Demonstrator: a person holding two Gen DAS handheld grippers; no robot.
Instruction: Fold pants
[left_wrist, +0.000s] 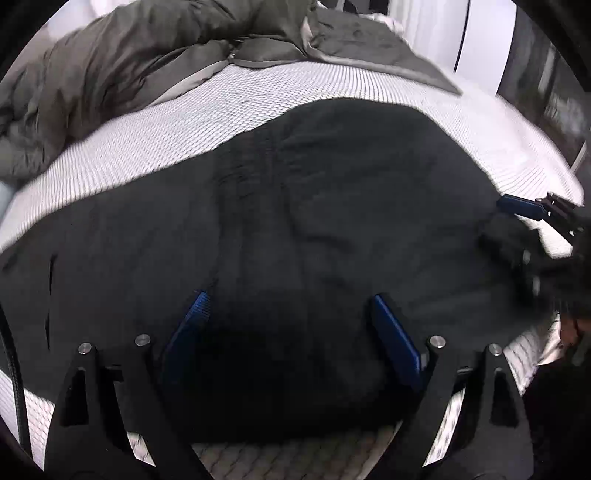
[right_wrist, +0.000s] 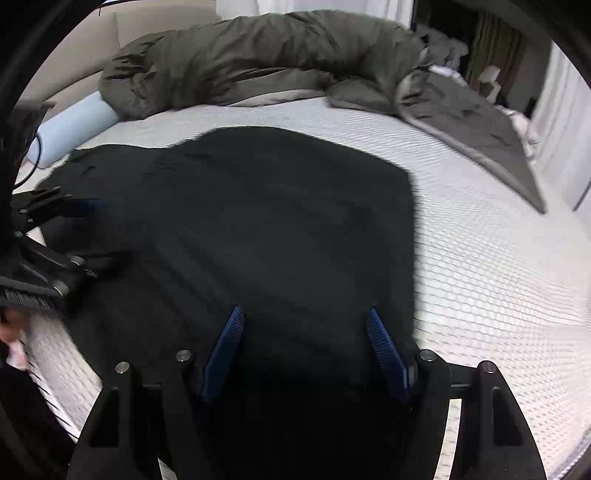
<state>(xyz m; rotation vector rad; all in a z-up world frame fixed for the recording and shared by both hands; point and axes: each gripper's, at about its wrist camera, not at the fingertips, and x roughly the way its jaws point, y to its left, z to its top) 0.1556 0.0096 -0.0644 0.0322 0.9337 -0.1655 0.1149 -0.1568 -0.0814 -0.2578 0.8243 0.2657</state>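
Black fabric pants (left_wrist: 295, 240) lie spread flat on the bed's white textured mattress (left_wrist: 155, 136), covering most of the near part, wrinkled along the middle seam. Both views slightly motion-blurred.

Left tool (left_wrist: 291, 306): jaws wide apart, blue ribbed pads (left_wrist: 197, 310) hang over the pants near the close edge, nothing between them. Whether the tips touch the cloth, cannot tell.

Right tool (right_wrist: 304, 325): also spread wide, blue pads (right_wrist: 380, 343) over the pants near their right edge, gripping nothing. Contact with the cloth unclear.

From the left wrist view the right tool (left_wrist: 532, 210) shows at the far right, at the pants' edge; from the right wrist view the left tool (right_wrist: 70, 206) shows at the far left over the pants.

Crumpled olive-grey duvet (right_wrist: 258, 59) bunched along the far side of the mattress, well apart from the pants. Pale blue cylindrical bolster pillow (right_wrist: 74, 125) at far left, next to the duvet.
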